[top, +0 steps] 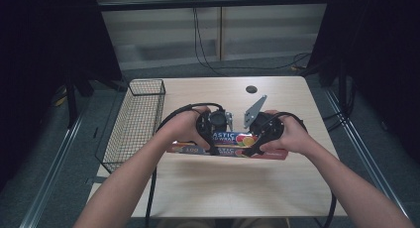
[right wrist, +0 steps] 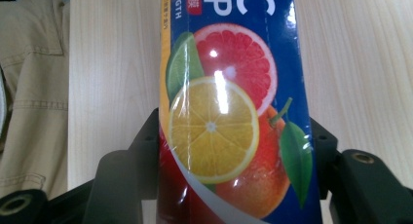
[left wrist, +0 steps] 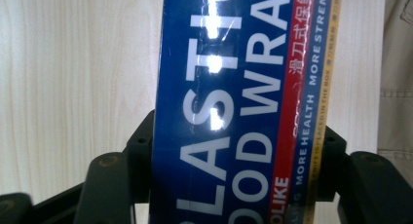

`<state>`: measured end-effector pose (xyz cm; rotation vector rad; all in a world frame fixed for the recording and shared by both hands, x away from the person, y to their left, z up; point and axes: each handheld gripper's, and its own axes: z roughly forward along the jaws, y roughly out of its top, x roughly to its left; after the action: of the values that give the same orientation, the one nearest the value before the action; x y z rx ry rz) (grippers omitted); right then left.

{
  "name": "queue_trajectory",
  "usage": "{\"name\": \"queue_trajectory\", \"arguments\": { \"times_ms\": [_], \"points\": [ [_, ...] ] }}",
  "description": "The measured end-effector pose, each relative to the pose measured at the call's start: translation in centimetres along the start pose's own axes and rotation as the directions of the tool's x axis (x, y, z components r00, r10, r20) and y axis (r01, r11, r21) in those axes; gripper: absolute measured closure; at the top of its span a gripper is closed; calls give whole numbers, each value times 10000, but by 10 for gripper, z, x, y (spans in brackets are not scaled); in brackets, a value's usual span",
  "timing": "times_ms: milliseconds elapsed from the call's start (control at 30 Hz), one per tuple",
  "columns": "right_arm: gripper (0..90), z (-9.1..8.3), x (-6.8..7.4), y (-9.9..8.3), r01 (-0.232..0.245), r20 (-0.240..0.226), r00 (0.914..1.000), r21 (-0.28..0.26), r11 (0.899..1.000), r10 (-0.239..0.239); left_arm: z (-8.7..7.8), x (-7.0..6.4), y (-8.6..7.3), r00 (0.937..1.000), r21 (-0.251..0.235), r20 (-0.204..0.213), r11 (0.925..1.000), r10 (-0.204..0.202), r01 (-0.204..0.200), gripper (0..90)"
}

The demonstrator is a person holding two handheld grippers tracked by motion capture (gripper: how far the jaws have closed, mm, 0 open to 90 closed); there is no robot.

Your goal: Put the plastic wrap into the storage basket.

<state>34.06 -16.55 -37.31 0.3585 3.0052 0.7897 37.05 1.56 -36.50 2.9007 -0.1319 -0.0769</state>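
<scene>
A long blue box of plastic food wrap [top: 229,144] with citrus fruit pictures lies across the middle of the wooden table [top: 233,188]. My left gripper [top: 214,134] is shut on the box's left part; in the left gripper view the box [left wrist: 234,107] fills the space between both black jaws. My right gripper [top: 257,136] is shut on the box's right part, where the orange and grapefruit print [right wrist: 229,121] sits between its jaws. Both hands hold the grippers from above.
A wire mesh basket [top: 134,120] stands along the table's left edge. A round cable hole [top: 251,88] sits near the far edge. Cables trail on the floor beyond the table. Beige clothing [right wrist: 29,102] shows at the near side.
</scene>
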Motion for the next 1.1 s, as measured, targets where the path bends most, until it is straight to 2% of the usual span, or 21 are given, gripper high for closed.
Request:
{"name": "queue_trajectory", "arguments": {
  "times_ms": [67,100,133,167,200,233,433,467,533,633,667,700,800,833,867,900,933,1000,1033,1067,1100],
  "points": [
    [425,0,0,-2,278,-113,9995,-51,9996,-279,1,-6,3,9995,9,41,9995,-324,324,410],
    [425,0,0,-2,278,-113,9995,-51,9996,-279,1,-6,3,9995,9,41,9995,-324,324,413],
    [424,0,-1,-2,534,-176,9984,-156,9984,-537,0,-5,4,9999,270,82,9996,-104,101,417],
    [424,0,-1,-2,534,-176,9984,-156,9984,-537,-1,-6,5,9998,363,130,9992,-147,142,417],
    [421,0,-2,-3,570,-294,9979,-205,9982,-576,0,-8,6,9988,337,125,9983,-481,477,420],
    [420,0,-2,-4,514,-459,9976,-202,9985,-522,-1,-8,7,9995,424,41,9987,-299,297,422],
    [403,0,-4,-5,855,-547,9948,-155,9962,-862,1,-16,8,9967,309,-81,9962,-808,810,427],
    [399,0,-3,-5,801,-604,9949,-97,9967,-805,1,-16,8,9975,375,-153,9969,-683,688,428],
    [392,1,-4,-6,884,-543,9946,-125,9960,-890,2,-17,7,9954,160,-239,9956,-923,927,429],
    [361,1,-5,-6,862,-342,9956,-293,9958,-872,1,-17,5,9949,262,-194,9947,-991,996,429],
    [337,0,-6,-7,741,-431,9962,-494,9960,-762,0,-17,4,9948,327,-217,9944,-998,1005,429],
    [256,-3,-9,-9,595,-261,9978,-760,9953,-617,1,-18,1,9924,271,-326,9925,-1186,1195,429],
    [219,-6,-11,-11,417,-15,9991,-989,9942,-421,-1,-18,-3,9886,214,-246,9886,-1484,1489,429],
    [175,-9,-14,-14,275,215,9994,-1047,9941,-254,-2,-17,-5,9876,161,-318,9879,-1539,1544,429],
    [175,-9,-14,-14,275,215,9994,-1047,9941,-254,-3,-17,-7,9853,89,-234,9855,-1691,1693,429],
    [152,-13,-16,-16,-13,252,9997,-1427,9898,49,-7,-16,-11,9843,-41,-376,9850,-1727,1727,429],
    [148,-16,-17,-18,-120,312,9994,-1571,9875,172,-8,-15,-14,9792,-121,-162,9792,-2025,2023,429],
    [134,-18,-18,-19,-245,442,9985,-1645,9861,322,-9,-15,-16,9786,-120,-247,9789,-2044,2041,429],
    [112,-23,-22,-23,-578,541,9961,-1965,9788,696,-11,-15,-21,9759,-27,-212,9762,-2171,2171,429],
    [112,-23,-22,-23,-578,541,9961,-1965,9788,696,-11,-15,-21,9759,-27,-212,9762,-2171,2171,429],
    [115,-28,-24,-26,-685,679,9941,-2146,9743,849,-12,-16,-26,9701,-98,-290,9705,-2410,2408,428]
  ]
}}
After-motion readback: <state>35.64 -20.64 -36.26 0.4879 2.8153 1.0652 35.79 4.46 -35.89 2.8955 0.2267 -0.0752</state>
